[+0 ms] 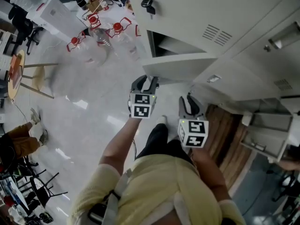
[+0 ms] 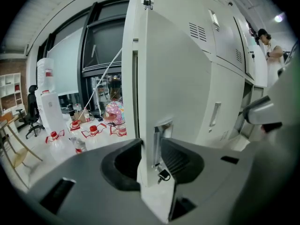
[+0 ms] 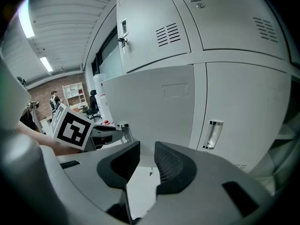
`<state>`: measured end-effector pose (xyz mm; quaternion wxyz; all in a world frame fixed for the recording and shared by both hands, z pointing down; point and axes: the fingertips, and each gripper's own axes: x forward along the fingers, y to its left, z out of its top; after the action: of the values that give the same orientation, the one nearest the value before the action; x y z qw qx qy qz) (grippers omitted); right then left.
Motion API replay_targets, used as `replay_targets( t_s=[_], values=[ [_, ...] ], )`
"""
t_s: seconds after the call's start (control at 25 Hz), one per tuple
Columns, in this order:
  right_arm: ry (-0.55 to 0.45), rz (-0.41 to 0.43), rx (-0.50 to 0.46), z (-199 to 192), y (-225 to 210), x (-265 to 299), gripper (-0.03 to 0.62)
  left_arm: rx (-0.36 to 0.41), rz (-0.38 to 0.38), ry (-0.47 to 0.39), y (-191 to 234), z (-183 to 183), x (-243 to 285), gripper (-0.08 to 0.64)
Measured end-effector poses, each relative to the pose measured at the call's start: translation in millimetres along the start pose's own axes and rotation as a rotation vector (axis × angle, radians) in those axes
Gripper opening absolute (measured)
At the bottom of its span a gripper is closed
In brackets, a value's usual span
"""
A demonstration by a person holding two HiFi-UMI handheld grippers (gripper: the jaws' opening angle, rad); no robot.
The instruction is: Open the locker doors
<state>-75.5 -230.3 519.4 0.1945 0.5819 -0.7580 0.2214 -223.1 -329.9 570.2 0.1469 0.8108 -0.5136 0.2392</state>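
A bank of white lockers (image 1: 225,27) stands in front of me. One door (image 1: 180,65) is swung out toward me. My left gripper (image 1: 145,82) sits on that door's free edge. In the left gripper view the door (image 2: 183,88) runs between the jaws of the left gripper (image 2: 149,146), both pads lie against it beside its chrome handle (image 2: 157,139), and a small padlock (image 2: 163,174) hangs below. My right gripper (image 1: 190,102) hovers just right of it, apart from the door. In its own view the right gripper (image 3: 146,149) shows a free gap between its jaws, facing the door's panel (image 3: 150,107).
Closed locker doors with chrome handles (image 3: 212,134) lie to the right. Several red-capped water bottles (image 1: 101,29) stand on the floor at the left, with a stool (image 1: 16,71) farther off. Another open locker (image 1: 267,135) is at the lower right. A person (image 2: 269,43) stands at the far lockers.
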Motion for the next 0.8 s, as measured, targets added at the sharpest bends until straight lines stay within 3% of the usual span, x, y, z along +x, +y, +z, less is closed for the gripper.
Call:
replay_targets(
  t_s=[0.2, 0.4, 0.8],
  values=[
    [-0.007, 0.025, 0.001, -7, 5, -17, 0.094, 0.021, 0.01, 0.017, -18, -15, -22, 0.124],
    [-0.01, 0.04, -0.002, -18, 6, -32, 0.094, 0.053, 0.019, 0.039, -33, -32, -42, 0.061],
    [-0.022, 0.051, 0.012, -31, 5, -53, 0.094, 0.035, -0.029, 0.073, -61, -45, -64, 0.057]
  ],
)
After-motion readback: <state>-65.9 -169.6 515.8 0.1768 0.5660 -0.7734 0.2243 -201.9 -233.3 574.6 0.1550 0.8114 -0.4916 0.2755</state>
